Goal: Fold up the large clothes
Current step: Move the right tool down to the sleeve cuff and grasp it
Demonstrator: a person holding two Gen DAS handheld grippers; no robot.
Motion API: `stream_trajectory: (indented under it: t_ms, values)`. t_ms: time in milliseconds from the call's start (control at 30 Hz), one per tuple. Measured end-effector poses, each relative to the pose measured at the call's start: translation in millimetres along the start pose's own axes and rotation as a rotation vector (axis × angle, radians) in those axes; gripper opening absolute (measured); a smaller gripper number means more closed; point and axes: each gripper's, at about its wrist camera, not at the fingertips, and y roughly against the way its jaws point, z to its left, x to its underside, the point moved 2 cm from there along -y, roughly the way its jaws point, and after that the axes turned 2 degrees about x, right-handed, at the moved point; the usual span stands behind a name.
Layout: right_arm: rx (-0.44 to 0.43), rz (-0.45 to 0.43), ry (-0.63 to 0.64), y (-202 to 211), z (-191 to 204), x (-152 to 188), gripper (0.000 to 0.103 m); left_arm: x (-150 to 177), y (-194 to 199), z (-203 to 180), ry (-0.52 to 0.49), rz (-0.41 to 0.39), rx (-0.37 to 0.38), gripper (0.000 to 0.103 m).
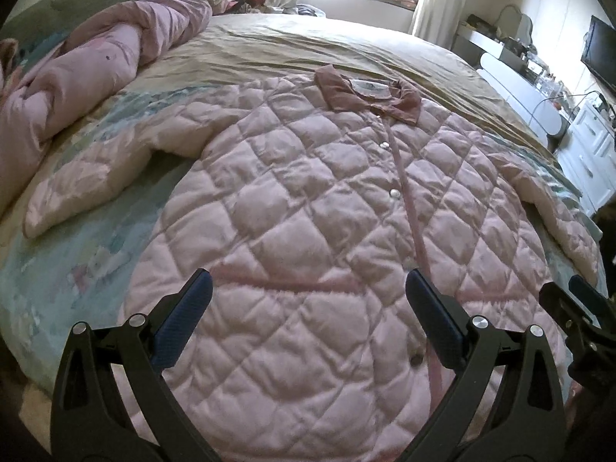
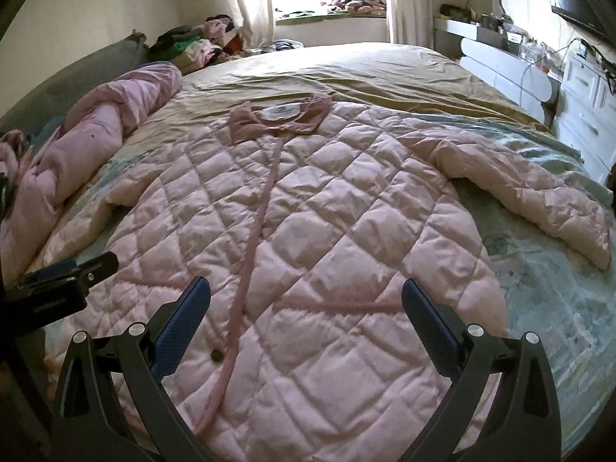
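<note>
A large pink quilted coat [image 1: 308, 208] [image 2: 308, 215] lies flat and face up on the bed, its darker pink collar [image 1: 369, 94] [image 2: 281, 117] at the far end and both sleeves spread out to the sides. My left gripper [image 1: 308, 288] hovers open above the hem area, left of the button placket. My right gripper [image 2: 306, 296] also stands open over the lower part of the coat, right of the placket. Nothing is between either pair of fingers. Each view catches the other gripper at its edge.
A bunched pink duvet [image 1: 96, 65] [image 2: 88, 127] lies along the left side of the bed. The beige sheet [image 2: 365, 69] stretches behind the coat. White drawers [image 2: 585, 96] and a cluttered desk stand at the right. Piled clothes [image 2: 192, 46] sit near the window.
</note>
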Motion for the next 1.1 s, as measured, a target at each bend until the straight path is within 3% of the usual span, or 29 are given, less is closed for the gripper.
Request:
stream_trajectory:
  t_ms: [633, 1100]
  values:
    - [0.120, -0.013, -0.179, -44.8, -85.1, -60.8, 0.099, -56.5, -60.8, -30.9, -0.024, 0.028, 0.036, 0.094]
    - [0.225, 0.029, -0.447, -77.8, -187.4, -58.6, 0.099, -80.3, -100.6, -51.3, -0.052, 0.058, 0.009, 0.094]
